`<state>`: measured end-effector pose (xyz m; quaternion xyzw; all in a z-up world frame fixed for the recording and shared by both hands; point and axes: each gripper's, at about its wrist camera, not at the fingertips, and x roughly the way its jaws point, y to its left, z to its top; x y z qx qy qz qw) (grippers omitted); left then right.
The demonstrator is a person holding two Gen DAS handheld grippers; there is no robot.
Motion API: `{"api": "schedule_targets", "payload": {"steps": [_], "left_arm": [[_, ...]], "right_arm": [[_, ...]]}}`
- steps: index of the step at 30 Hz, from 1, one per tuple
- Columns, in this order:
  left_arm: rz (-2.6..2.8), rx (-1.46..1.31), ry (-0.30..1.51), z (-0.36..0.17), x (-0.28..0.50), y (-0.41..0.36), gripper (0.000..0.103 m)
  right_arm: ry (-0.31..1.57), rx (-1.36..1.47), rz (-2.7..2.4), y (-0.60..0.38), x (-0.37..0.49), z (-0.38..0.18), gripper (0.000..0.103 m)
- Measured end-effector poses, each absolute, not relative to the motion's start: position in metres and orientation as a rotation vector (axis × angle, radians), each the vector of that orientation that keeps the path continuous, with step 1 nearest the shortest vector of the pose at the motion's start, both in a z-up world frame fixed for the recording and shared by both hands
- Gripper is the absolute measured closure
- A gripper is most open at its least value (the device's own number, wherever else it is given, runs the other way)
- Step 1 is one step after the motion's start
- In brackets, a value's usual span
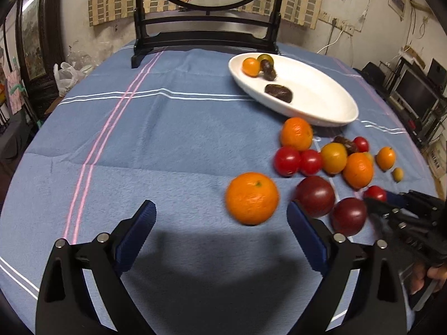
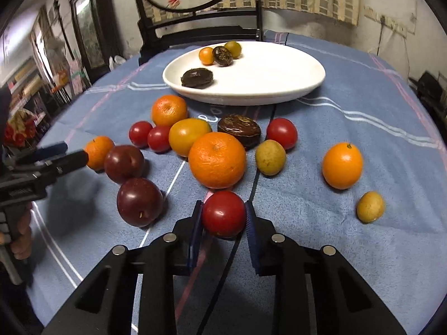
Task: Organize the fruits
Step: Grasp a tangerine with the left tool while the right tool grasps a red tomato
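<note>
Wide-open left gripper (image 1: 220,217) near orange (image 1: 252,198)

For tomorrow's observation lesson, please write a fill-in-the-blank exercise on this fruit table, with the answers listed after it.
1. The white plate holds ____ pieces of fruit.
2. The right gripper is shut on a red ____.
3. The left gripper stands ____, with nothing between its fingers.
4. The fruit lies on a tablecloth whose main colour is ____.

Answers: four; tomato; open; blue
</note>
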<state>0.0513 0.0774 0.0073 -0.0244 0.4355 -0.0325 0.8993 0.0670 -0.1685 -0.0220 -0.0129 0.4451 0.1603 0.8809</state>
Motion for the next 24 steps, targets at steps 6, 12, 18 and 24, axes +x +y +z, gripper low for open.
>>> {"api": "schedule_targets", "payload": {"steps": [6, 12, 18, 24], "left_arm": [[-0.039, -0.021, 0.936, -0.004, 0.058, 0.071, 0.011], [-0.054, 0.002, 0.976, -0.013, 0.066, 0.058, 0.018], [-0.095, 0.017, 0.952, -0.011, 0.072, 0.046, 0.06], [-0.082, 0.004, 0.92, 0.007, 0.069, 0.048, 0.06]], "right_arm": [[0.914, -0.002, 0.335, -0.176, 0.067, -0.019, 0.073], [0.871, -0.021, 0.355, -0.173, 0.059, -0.011, 0.073], [0.867, -0.016, 0.357, -0.174, 0.057, -0.011, 0.073], [0.858, 0.012, 0.342, -0.18, 0.057, -0.01, 0.073]]}}
